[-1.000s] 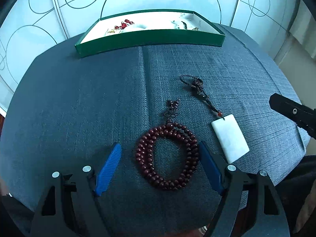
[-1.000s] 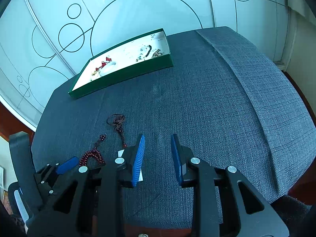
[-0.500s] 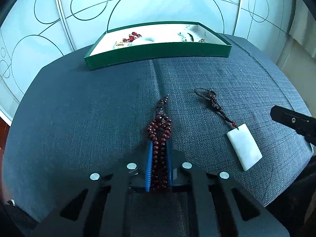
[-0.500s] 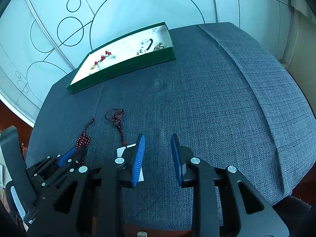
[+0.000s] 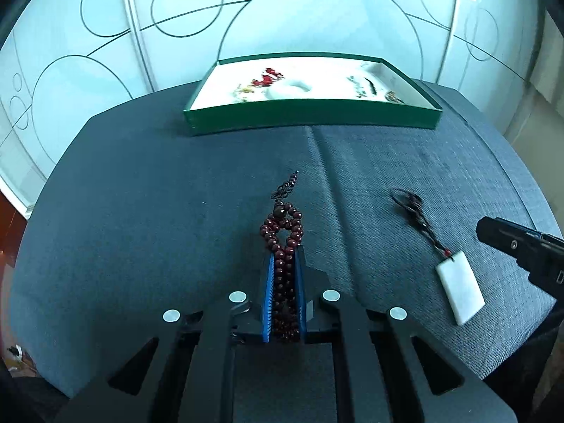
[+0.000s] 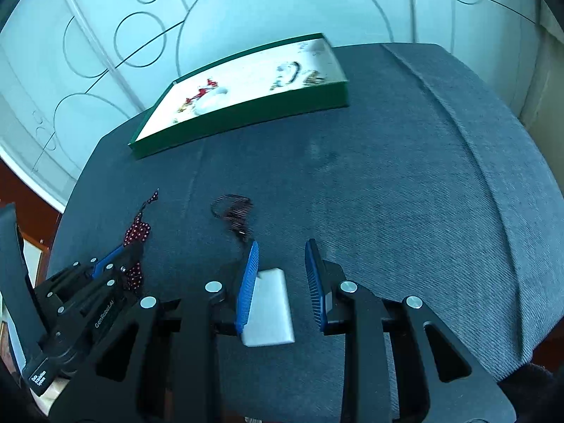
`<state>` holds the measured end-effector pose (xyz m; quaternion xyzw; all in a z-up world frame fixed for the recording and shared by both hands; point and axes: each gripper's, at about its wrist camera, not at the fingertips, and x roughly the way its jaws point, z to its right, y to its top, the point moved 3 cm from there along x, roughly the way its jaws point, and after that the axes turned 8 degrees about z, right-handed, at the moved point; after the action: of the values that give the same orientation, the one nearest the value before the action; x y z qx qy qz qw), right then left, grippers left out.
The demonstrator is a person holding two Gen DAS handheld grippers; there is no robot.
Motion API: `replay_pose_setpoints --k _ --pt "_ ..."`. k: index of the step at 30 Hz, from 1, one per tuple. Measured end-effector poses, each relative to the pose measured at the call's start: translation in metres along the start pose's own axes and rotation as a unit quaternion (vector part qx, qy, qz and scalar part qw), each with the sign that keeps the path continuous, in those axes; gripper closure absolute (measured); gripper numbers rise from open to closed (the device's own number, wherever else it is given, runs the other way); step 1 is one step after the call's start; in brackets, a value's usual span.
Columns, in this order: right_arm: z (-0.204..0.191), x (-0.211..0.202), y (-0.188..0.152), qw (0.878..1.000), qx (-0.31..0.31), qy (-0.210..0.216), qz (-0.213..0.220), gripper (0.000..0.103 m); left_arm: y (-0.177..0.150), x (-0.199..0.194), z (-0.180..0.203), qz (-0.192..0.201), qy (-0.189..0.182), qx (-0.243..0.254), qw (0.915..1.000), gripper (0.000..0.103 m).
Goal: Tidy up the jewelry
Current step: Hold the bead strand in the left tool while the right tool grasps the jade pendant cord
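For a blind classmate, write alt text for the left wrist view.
The left gripper is shut on a dark red bead bracelet over a blue-grey cloth table. A white pendant lies to its right; a green jewelry tray sits behind.

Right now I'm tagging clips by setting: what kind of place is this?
Probably a room at home, not a workshop: a blue-grey fabric-covered surface standing against pale wall panels with thin circle patterns, and a green tray of jewelry set on it.
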<state>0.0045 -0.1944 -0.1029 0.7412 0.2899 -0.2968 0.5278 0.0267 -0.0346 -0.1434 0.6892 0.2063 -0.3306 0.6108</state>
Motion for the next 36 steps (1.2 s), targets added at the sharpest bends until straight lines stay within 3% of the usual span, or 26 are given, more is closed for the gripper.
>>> replay_pose_setpoints --k 5,8,17,18,21,30,36 --pt "-0.02 0.018 0.005 1.0 -0.019 0.012 -0.015 0.074 0.007 0.004 -0.014 -0.002 0.009 -0.009 0.9999 0.092" --pt "-0.028 0.027 0.006 0.999 -0.029 0.01 -0.02 0.065 0.01 0.007 -0.021 -0.005 0.012 -0.015 0.9998 0.092" --pt "-0.034 0.053 0.01 0.999 -0.042 0.001 -0.032 0.066 0.017 0.014 -0.037 -0.01 0.021 -0.027 0.9994 0.092" --pt "-0.035 0.055 0.011 0.998 -0.05 -0.004 -0.03 0.068 0.018 0.015 -0.039 -0.01 0.021 -0.028 0.9993 0.092" --pt "-0.036 0.058 0.012 0.997 -0.069 -0.025 -0.022 0.088 0.018 0.017 -0.04 -0.011 0.022 -0.031 0.9992 0.092" --pt "-0.03 0.052 0.01 0.998 -0.06 -0.02 -0.011 0.092 0.02 0.02 -0.042 -0.013 0.023 -0.036 0.999 0.092" --pt "-0.032 0.032 0.014 0.997 -0.069 -0.021 0.019 0.092 0.022 0.016 -0.042 -0.009 0.021 -0.039 0.999 0.092"
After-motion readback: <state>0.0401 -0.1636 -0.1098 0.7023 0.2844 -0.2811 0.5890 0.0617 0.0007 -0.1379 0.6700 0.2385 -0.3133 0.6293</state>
